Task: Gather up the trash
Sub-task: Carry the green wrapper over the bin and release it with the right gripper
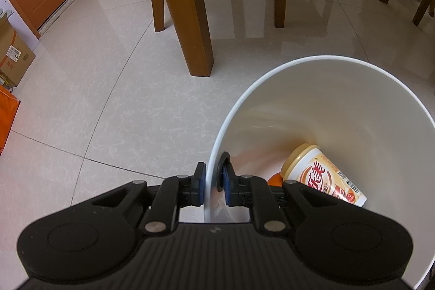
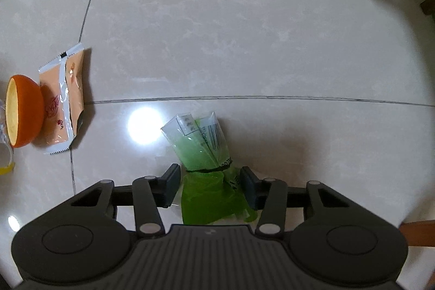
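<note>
The left gripper (image 1: 213, 182) is pinched on the bin (image 1: 320, 110) rim, one finger outside the wall and one inside, so the bin stays put. A cup (image 1: 323, 175) is already lying at the bottom, with something orange beside it.

The right gripper (image 2: 210, 188) is spread wide, low over the floor, straddling a green wrapper (image 2: 206, 167) that lies between the fingers, about at its tied waist. I'd say the trick here is to close right on that tied waist, since it's the bunched part and won't slip like the flat film ends. Keep the fingers skimming the tile so the plastic doesn't slide out underneath.

An orange peel (image 2: 23, 112) and a snack packet (image 2: 64, 99) wait off to the left, touching each other.
</note>
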Demonstrator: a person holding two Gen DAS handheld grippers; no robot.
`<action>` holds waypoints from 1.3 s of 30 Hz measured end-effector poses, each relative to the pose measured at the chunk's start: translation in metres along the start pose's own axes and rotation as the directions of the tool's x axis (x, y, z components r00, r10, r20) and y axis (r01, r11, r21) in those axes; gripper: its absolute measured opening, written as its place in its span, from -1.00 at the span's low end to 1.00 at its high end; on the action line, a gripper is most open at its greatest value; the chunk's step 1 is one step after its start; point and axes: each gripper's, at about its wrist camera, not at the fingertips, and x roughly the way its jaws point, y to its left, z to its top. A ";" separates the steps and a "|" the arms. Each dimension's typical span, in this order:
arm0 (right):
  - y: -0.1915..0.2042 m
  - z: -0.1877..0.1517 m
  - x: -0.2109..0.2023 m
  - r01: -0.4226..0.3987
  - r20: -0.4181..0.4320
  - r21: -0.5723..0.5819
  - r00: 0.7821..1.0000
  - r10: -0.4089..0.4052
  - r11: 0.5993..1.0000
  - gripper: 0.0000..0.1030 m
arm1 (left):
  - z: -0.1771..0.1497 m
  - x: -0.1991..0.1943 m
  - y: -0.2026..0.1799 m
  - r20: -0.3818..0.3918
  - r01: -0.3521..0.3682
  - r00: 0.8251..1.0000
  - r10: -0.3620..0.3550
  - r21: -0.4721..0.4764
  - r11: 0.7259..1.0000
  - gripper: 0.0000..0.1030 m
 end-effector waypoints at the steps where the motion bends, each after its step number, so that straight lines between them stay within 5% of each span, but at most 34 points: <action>1: 0.001 0.000 -0.001 0.006 -0.013 0.001 1.000 -0.006 1.000 0.03 | 0.000 0.000 0.000 0.001 -0.001 1.000 0.001 0.001 1.000 -0.77; 13: 0.064 -0.007 -0.085 -0.017 -0.027 -0.243 1.000 0.011 0.970 0.04 | -0.003 0.001 -0.001 0.006 -0.001 1.000 0.000 0.016 1.000 -0.77; 18: 0.096 -0.013 -0.160 -0.115 0.030 -0.328 0.991 0.132 0.938 0.04 | -0.003 0.001 0.000 0.002 -0.001 1.000 0.001 0.010 1.000 -0.77; 26: 0.154 -0.008 -0.285 -0.247 0.154 -0.489 0.920 0.361 0.837 0.04 | 0.000 0.001 0.004 -0.007 0.006 1.000 -0.006 -0.015 1.000 -0.78; 34: 0.228 -0.009 -0.346 -0.285 0.168 -0.610 0.866 0.472 0.740 0.06 | 0.000 0.001 0.002 -0.006 0.005 1.000 -0.005 -0.011 1.000 -0.78; 37: 0.245 -0.015 -0.350 -0.313 0.150 -0.629 0.850 0.506 0.712 0.21 | 0.000 0.001 0.003 -0.008 0.008 1.000 -0.008 -0.016 1.000 -0.78; 39: 0.249 -0.023 -0.349 -0.298 0.172 -0.637 0.843 0.509 0.710 0.54 | 0.000 0.001 0.003 -0.009 0.010 1.000 -0.010 -0.020 1.000 -0.78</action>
